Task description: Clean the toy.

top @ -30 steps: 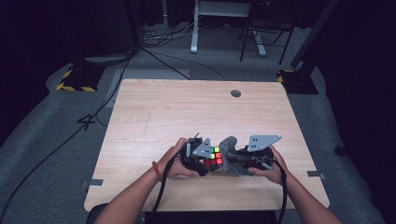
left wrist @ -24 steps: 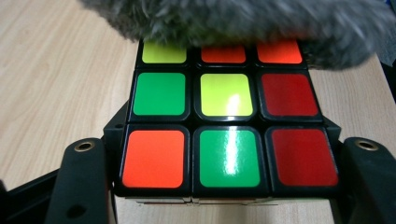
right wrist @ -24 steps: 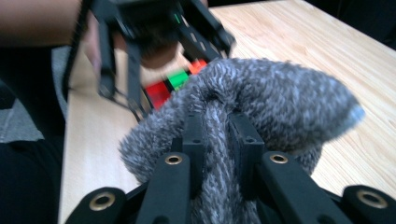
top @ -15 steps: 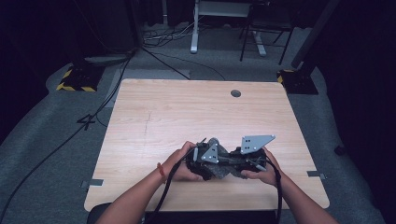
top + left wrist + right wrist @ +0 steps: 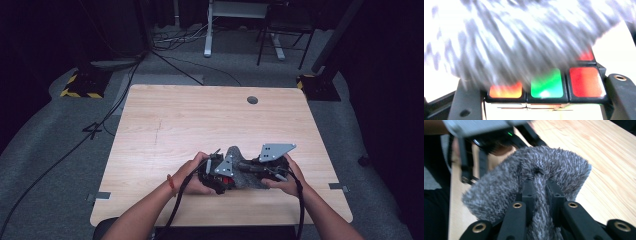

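A colour-tiled puzzle cube (image 5: 554, 86) sits clamped between the black jaws of my left gripper (image 5: 544, 100), with orange, green and red tiles showing. A grey fuzzy cloth (image 5: 519, 42) lies over the top of the cube and hides most of it. My right gripper (image 5: 540, 192) is shut on a fold of that cloth (image 5: 549, 165). In the high view both grippers meet near the table's front edge: the left gripper (image 5: 215, 176) holds the cube (image 5: 227, 180), and the cloth (image 5: 243, 172) in the right gripper (image 5: 255, 173) is pressed against it.
The light wooden table (image 5: 200, 120) has bare room behind and to both sides of the hands. A round cable hole (image 5: 252, 100) sits near its far edge. Cables trail from both grippers toward the person. Beyond the table are dark floor and stands.
A second ago the cube's coloured face showed between the two grippers. The cloth has since come over it, and the two hands have drawn closer together.
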Demonstrator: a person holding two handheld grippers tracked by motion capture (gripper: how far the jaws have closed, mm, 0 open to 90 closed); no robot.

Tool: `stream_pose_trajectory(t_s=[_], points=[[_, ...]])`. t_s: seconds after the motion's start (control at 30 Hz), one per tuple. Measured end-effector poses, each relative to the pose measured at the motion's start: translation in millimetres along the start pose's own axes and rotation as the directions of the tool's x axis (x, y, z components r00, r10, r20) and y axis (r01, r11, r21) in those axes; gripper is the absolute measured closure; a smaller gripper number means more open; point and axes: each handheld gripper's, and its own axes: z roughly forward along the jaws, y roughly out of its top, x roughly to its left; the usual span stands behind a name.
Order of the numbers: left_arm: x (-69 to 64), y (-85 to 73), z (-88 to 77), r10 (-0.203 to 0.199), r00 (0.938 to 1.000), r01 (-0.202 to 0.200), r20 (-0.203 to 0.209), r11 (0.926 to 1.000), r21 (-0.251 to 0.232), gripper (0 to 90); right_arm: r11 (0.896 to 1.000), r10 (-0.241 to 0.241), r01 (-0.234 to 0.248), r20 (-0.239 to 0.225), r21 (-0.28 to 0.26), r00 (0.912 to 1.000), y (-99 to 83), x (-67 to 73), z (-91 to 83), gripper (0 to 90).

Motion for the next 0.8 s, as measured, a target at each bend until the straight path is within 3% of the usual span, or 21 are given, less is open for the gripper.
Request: stream_pose_trajectory(t_s=[0.1, 0.23, 0.37, 0.43, 0.57, 0.7, 0.8], points=[[0.1, 0.2, -2.5, -0.007, 1.0000, 0.007, 0.005, 0.9999, -0.014, 33.9, 1.000, 0.012, -0.012, 0.011, -0.001, 0.9999, -4.3, -4.5, -4.1, 80.2], [0.4, 0.8, -0.2, -0.014, 0.9999, 0.014, 0.009, 0.9998, -0.012, 33.9, 0.999, 0.022, -0.023, -0.031, -0.041, 0.9993, -2.1, -2.1, -4.8, 80.2], [1.0, 1.1, 3.4, -0.013, 0.9999, 0.013, 0.007, 0.9999, -0.002, 33.9, 0.999, -0.021, 0.019, -0.064, -0.045, 0.9977, 8.7, 10.6, 2.7, 80.2], [1.8, -0.6, 2.0, -0.016, 0.9999, 0.016, 0.000, 0.9999, 0.003, 33.9, 0.998, -0.054, 0.053, -0.042, -0.023, 0.9976, 12.2, 15.6, 7.2, 80.2], [4.0, -2.8, -3.6, -0.027, 0.9996, 0.027, -0.012, 0.9996, -0.011, 33.9, 1.000, -0.014, 0.013, -0.026, -0.023, 0.9996, 4.2, 6.3, 2.5, 80.2], [7.2, -4.1, -11.0, -0.050, 0.9987, 0.050, -0.007, 0.9969, -0.060, 33.9, 0.997, 0.068, -0.068, -0.022, -0.029, 0.9975, -14.3, -10.4, -9.7, 80.2], [8.7, -3.8, -16.8, -0.059, 0.9982, 0.058, -0.006, 0.9930, -0.103, 33.9, 0.996, 0.089, -0.089, -0.003, 0.004, 0.9960, -24.9, -19.3, -8.7, 80.2]])
